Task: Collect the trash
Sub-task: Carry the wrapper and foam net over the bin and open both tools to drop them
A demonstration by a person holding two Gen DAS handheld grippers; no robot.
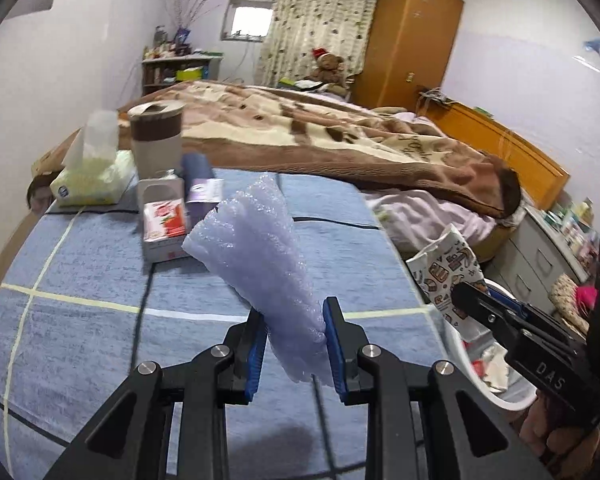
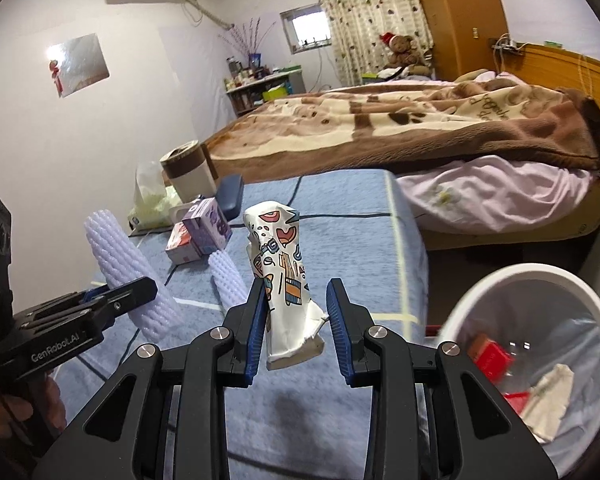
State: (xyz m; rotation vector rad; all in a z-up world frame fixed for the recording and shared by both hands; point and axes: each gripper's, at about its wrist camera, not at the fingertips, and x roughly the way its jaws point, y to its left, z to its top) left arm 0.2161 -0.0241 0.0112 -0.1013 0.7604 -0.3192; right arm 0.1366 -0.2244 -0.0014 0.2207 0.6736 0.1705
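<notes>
Because the white bin [image 2: 540, 320] waits at four o'clock, the left gripper [image 1: 296, 344] jaws squeeze foam wrap [image 1: 256, 248] and the right gripper [image 2: 296, 328] jaws pinch a crushed paper cup [image 2: 280, 272], ready to drop.

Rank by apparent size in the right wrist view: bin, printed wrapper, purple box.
1. Bin, largest.
2. Printed wrapper; it is nearer the camera, so its real size is unsure.
3. Purple box, smallest.

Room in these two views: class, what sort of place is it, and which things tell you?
Most likely a lived-in bedroom: a bed under a brown blanket, a tall wooden wardrobe, and a teddy bear by the curtained window.
</notes>
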